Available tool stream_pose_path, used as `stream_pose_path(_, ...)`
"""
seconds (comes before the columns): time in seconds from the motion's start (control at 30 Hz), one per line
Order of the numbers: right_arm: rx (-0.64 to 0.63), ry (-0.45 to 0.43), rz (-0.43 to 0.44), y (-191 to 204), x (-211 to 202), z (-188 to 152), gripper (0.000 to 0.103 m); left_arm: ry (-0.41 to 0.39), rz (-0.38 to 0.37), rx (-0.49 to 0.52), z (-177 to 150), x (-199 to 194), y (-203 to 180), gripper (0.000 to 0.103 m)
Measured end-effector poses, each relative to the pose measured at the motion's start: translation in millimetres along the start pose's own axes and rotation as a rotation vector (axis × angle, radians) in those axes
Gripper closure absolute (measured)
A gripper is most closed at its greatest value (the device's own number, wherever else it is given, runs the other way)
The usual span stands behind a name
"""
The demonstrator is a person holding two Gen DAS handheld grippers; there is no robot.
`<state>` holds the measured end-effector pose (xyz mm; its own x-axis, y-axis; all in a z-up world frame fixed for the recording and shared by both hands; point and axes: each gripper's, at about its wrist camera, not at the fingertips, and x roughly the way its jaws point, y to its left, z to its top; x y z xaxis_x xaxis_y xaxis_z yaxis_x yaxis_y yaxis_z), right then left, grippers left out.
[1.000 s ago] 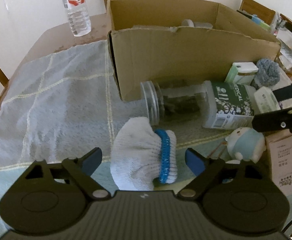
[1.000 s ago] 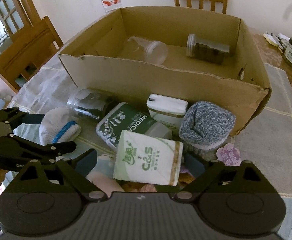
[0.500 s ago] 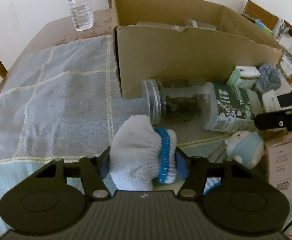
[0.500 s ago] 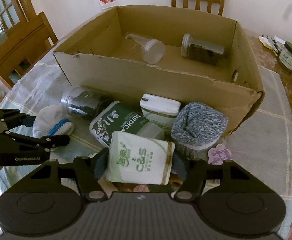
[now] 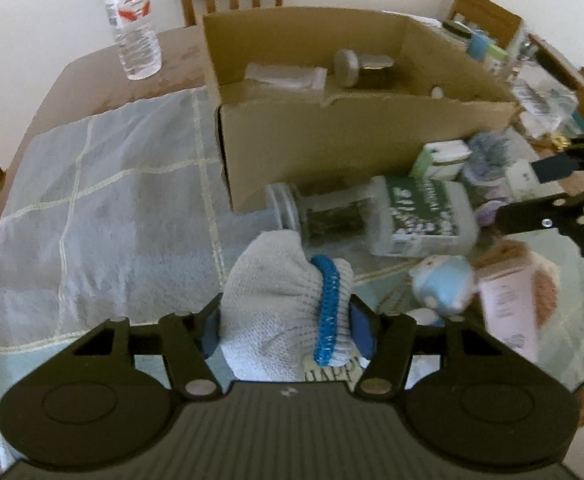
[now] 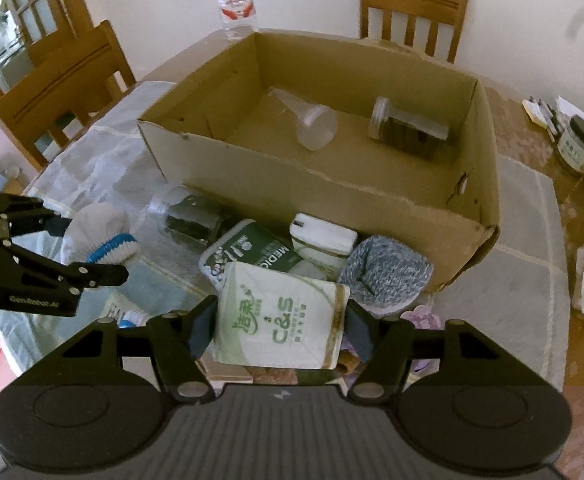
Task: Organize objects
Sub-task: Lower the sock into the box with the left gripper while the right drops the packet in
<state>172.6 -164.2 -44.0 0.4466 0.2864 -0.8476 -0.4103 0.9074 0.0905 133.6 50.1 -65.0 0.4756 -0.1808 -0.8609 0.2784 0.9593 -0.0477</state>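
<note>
My left gripper is shut on a rolled white glove with a blue cuff, held a little above the tablecloth. My right gripper is shut on a white and green tissue pack, also lifted. Behind both stands an open cardboard box with a clear cup and a dark jar lying inside. In front of the box lie a glass jar, a green wipes pack, a small white pack and a grey knitted roll. The left gripper with the glove also shows at the left of the right wrist view.
A water bottle stands on the table behind the box. A blue and white toy figure and a pink carton lie at the right. Wooden chairs ring the table. Jars and papers crowd the right edge.
Both grippers closed from wide open, the left on the glove and the right on the tissue pack. Both then rose, so the box interior shows more.
</note>
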Motion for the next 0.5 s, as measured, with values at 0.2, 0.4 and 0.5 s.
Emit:
stream_pose_path(0.2,-0.062,-0.01,-0.009,6.5,-19.7,12.0,0.032,0.016,-0.048,0.042,21.7,-23.2,-4.9,0.042)
stream_pose_path(0.4,-0.096,-0.06,-0.014,7.0,-37.5,31.6,0.032,-0.062,-0.042,0.063,58.2,-42.8,-11.1,0.042)
stream_pose_path(0.5,-0.108,-0.088,-0.029,4.5,-41.0,41.2,0.032,-0.104,-0.034,0.047,80.0,-45.4,-10.9,0.042)
